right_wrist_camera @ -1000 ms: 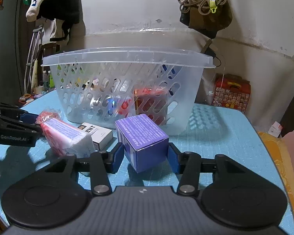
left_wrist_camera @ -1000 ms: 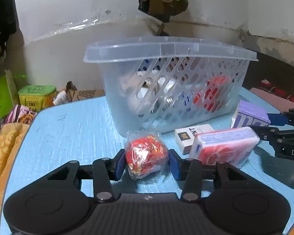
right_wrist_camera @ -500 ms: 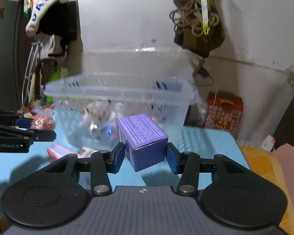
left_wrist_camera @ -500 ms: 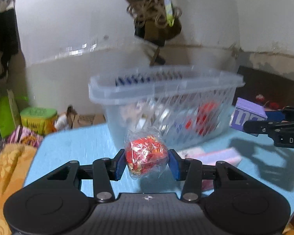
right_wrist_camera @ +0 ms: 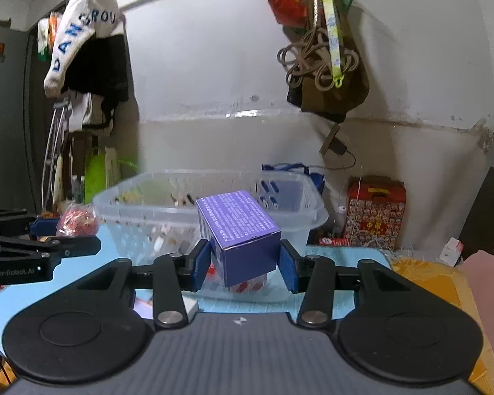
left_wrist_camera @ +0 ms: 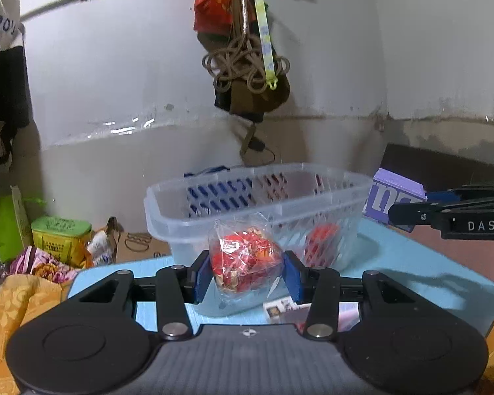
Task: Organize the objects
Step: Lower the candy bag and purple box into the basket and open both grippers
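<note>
Lived-in home room: clothes hung by a doorway, bags and rope on a stained wall, patterned bedding beside the blue table's left edge.

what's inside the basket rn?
Through the basket wall a red item shows; the rest is blurred or hidden behind the candy bag in the left gripper.

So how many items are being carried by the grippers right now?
2. A clear bag of red candy sits clamped in the left gripper, and a purple box in the right gripper, both lifted near the clear basket. Other items stay on the table.
</note>
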